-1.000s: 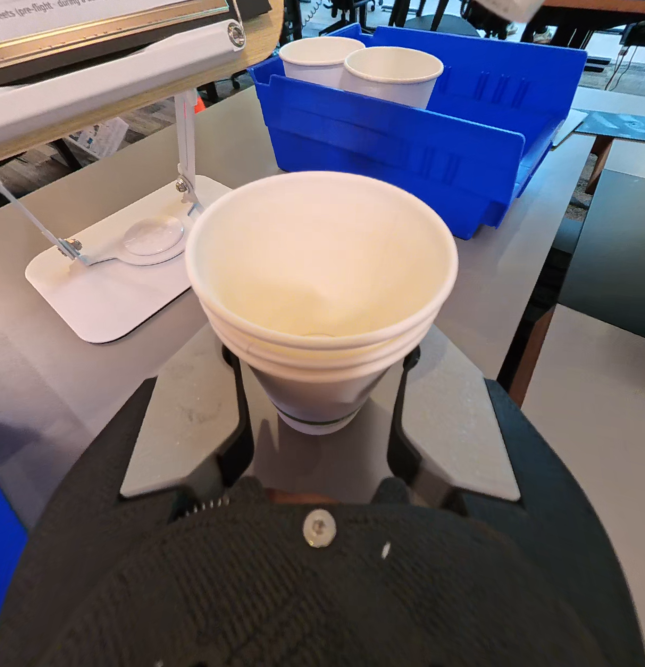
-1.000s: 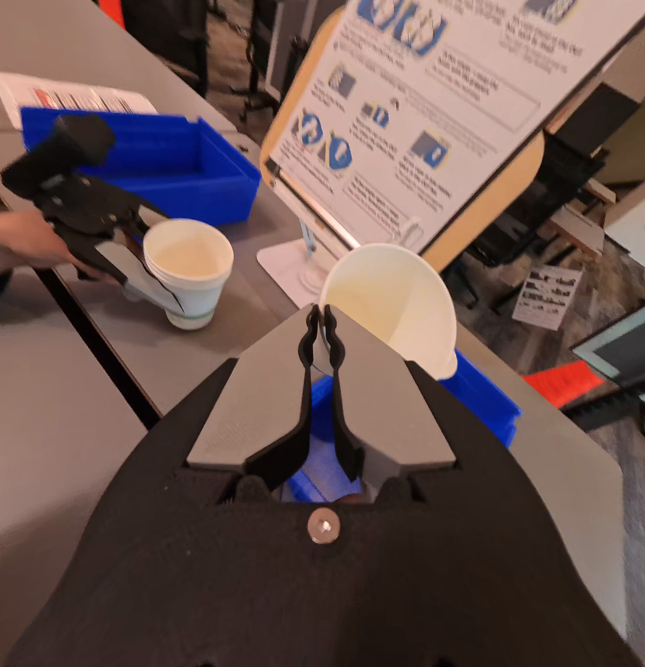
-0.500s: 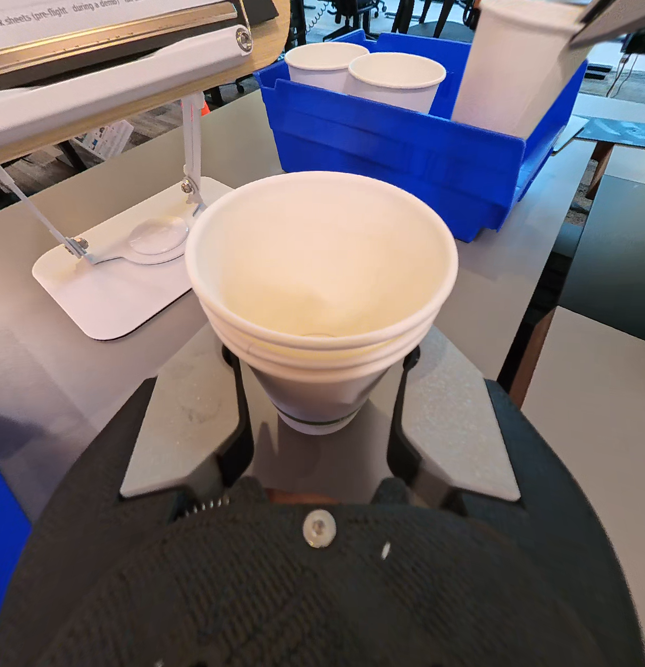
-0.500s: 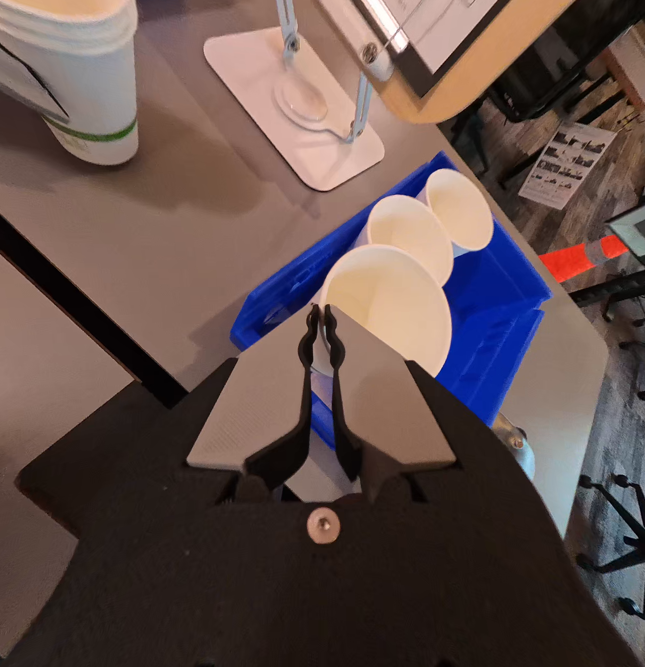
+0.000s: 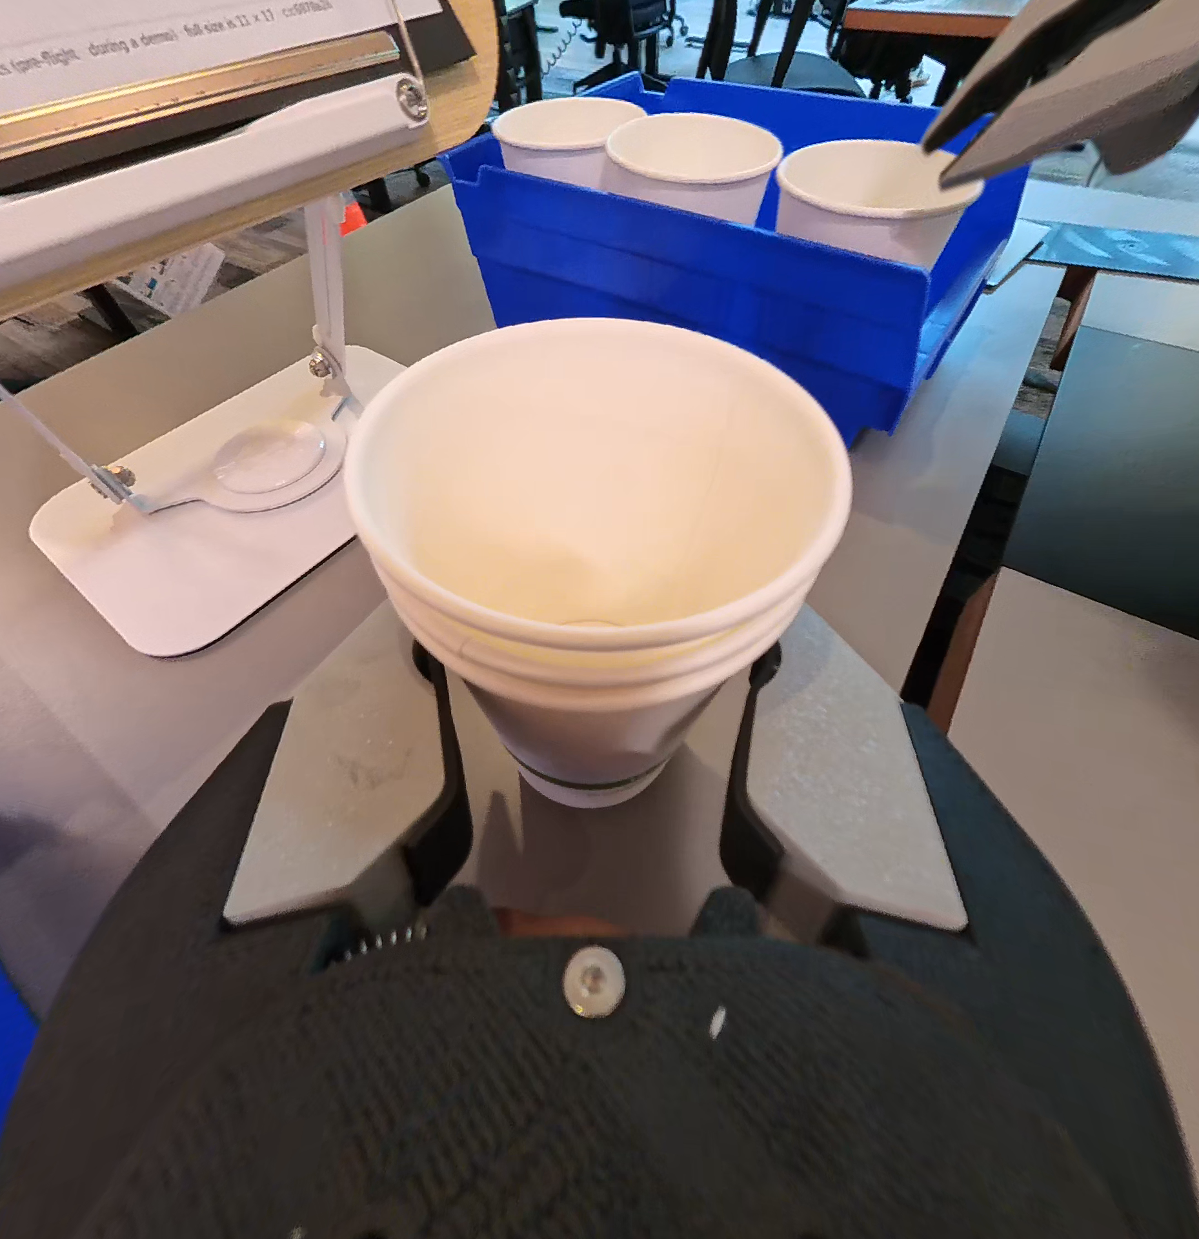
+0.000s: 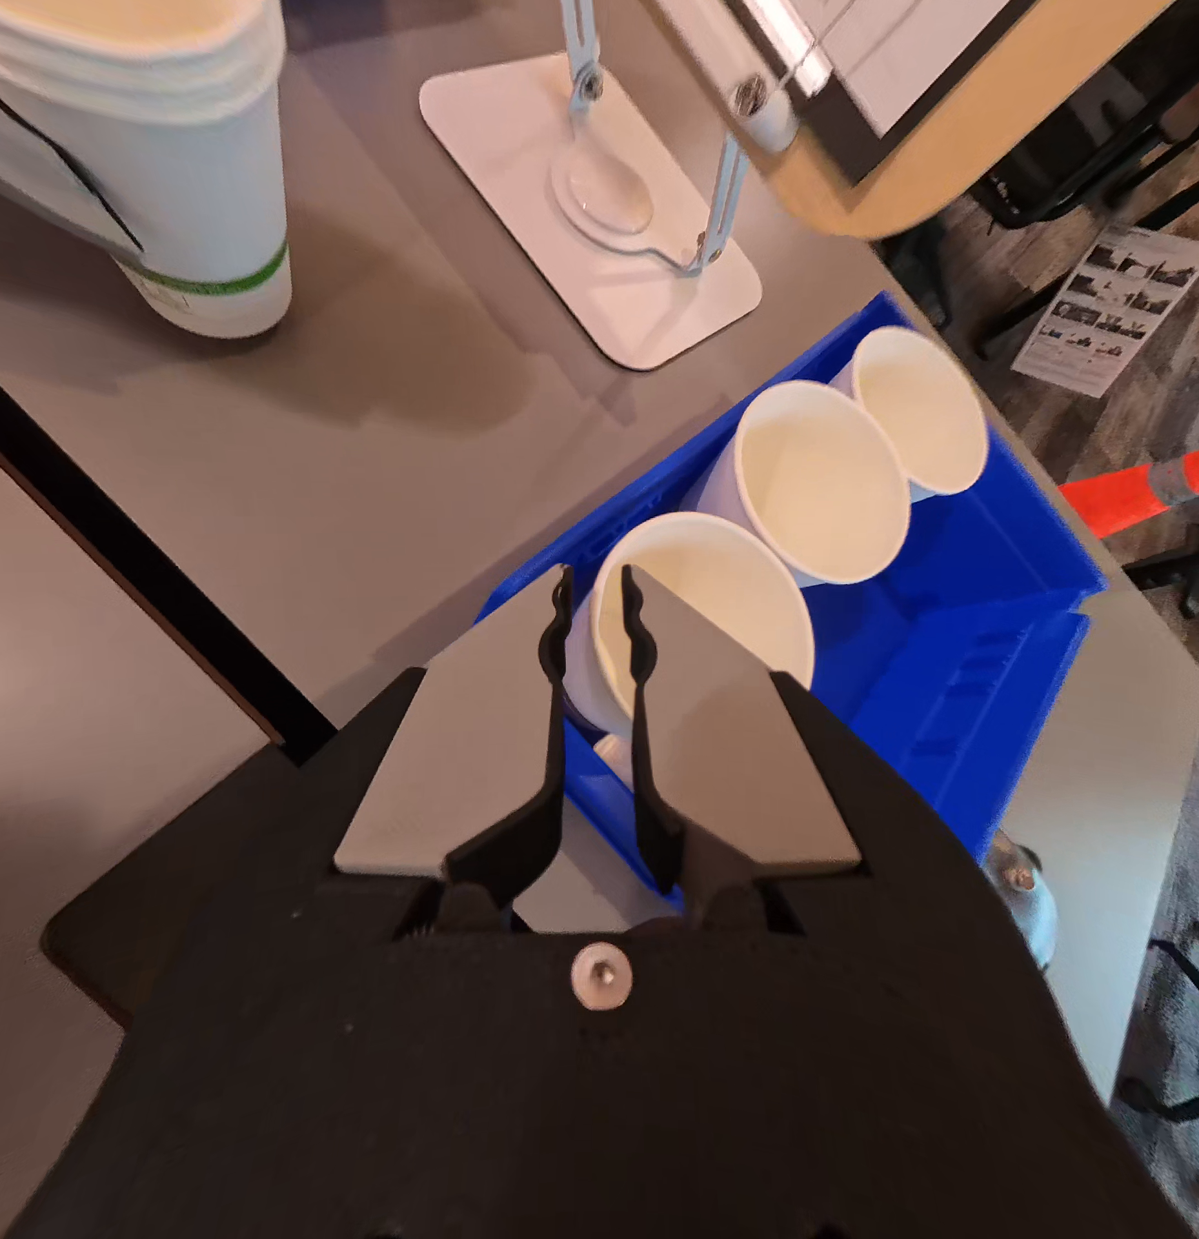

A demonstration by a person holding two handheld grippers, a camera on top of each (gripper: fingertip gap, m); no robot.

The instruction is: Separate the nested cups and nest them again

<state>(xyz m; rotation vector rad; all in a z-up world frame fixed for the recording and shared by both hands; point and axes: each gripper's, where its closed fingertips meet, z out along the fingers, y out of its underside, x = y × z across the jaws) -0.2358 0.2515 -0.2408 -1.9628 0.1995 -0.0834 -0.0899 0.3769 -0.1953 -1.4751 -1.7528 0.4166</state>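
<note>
My left gripper [image 5: 595, 660] is shut on a stack of nested white paper cups [image 5: 597, 509] with a green band near the base, standing on the grey table. The stack also shows in the right wrist view [image 6: 181, 167]. My right gripper [image 6: 593, 576] is slightly open, with its fingers astride the near rim of a single white cup [image 6: 704, 603] standing in the blue bin [image 6: 952, 670]. Two more single cups [image 6: 825, 483] [image 6: 918, 409] stand beside it in the bin. In the left wrist view the right gripper [image 5: 942, 161] hangs over the rightmost cup [image 5: 872, 194].
A sign board on a white stand base [image 5: 181, 556] stands on the table left of the bin [image 5: 684, 268]. A dark gap [image 6: 147, 570] divides this table from the nearer one. The table's far edge runs just behind the bin, with floor and chairs beyond.
My right gripper carried its cup down into the blue bin beside the two others and its fingers have parted. My left gripper and the stack have stayed put.
</note>
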